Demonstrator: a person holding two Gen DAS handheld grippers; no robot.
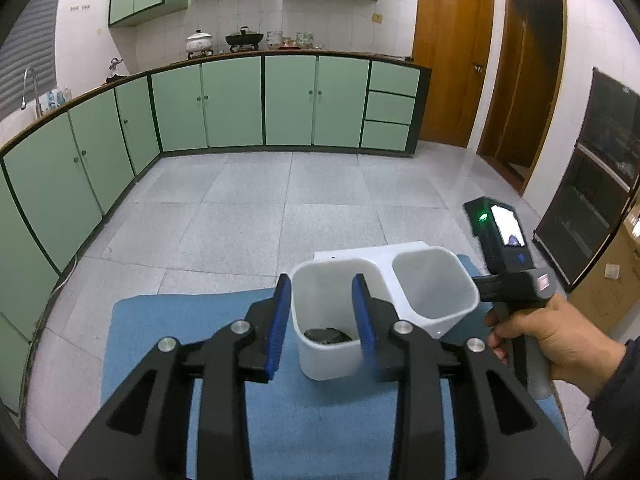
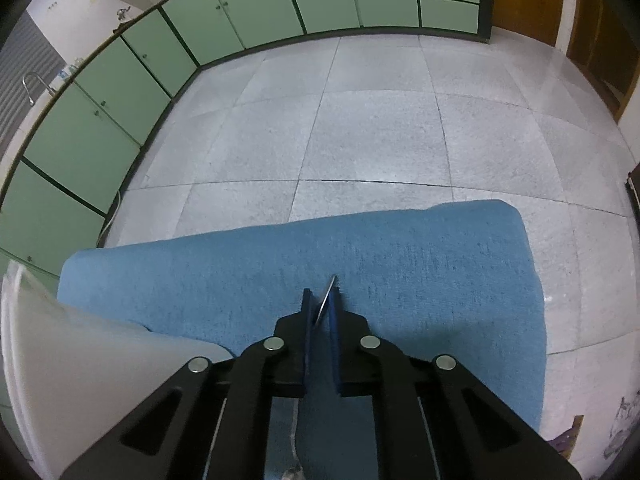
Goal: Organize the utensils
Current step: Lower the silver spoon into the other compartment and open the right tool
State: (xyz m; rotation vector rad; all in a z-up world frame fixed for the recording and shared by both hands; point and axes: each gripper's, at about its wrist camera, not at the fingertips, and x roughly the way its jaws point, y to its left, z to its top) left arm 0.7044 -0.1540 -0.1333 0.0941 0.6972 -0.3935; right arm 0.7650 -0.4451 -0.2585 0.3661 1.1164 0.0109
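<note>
A white two-compartment utensil holder [image 1: 384, 280] stands on a blue mat [image 1: 160, 340]. Its left compartment holds a dark object [image 1: 328, 336] at the bottom, and the right compartment looks empty. My left gripper [image 1: 322, 312] is open just in front of the left compartment, with nothing pressed between its blue pads. In the right wrist view my right gripper [image 2: 322, 300] is shut on a thin metal utensil [image 2: 329, 292], seen edge-on. Its lower end hangs below the fingers. The holder [image 2: 80, 360] stands to the left of this gripper. A hand [image 1: 552, 340] holds the right gripper's handle beside the holder.
Grey tiled floor [image 2: 360, 120] stretches beyond the mat's far edge. Green base cabinets [image 1: 240, 104] line the back and left walls. Wooden doors [image 1: 452, 60] are at the back right. A dark shelf unit [image 1: 592, 184] and a cardboard box [image 1: 608, 280] are on the right.
</note>
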